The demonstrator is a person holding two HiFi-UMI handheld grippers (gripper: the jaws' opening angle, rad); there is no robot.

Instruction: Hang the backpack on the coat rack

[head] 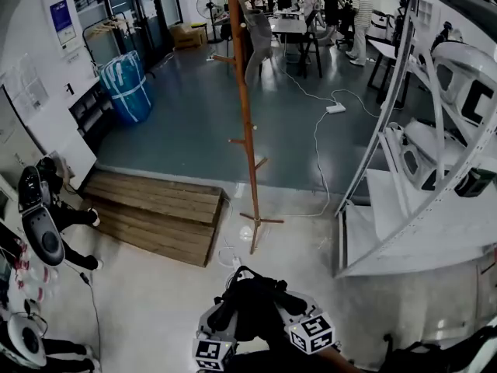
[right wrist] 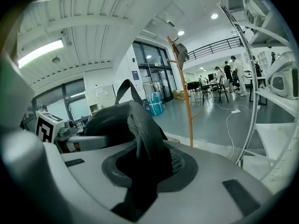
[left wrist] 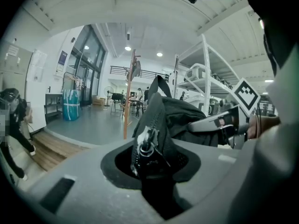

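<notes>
No writing can be read anywhere. The blue rectangular notice [head: 60, 14] on the white wall [head: 48, 68] is too small to make out; the black-and-white square markers [head: 313, 334] carry patterns, not letters.

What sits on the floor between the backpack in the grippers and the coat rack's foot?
Head view: only pale floor and a loop of white cable separate backpack from coat rack.

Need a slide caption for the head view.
Left claw and right claw grip a black backpack, facing the wooden coat rack.
</notes>
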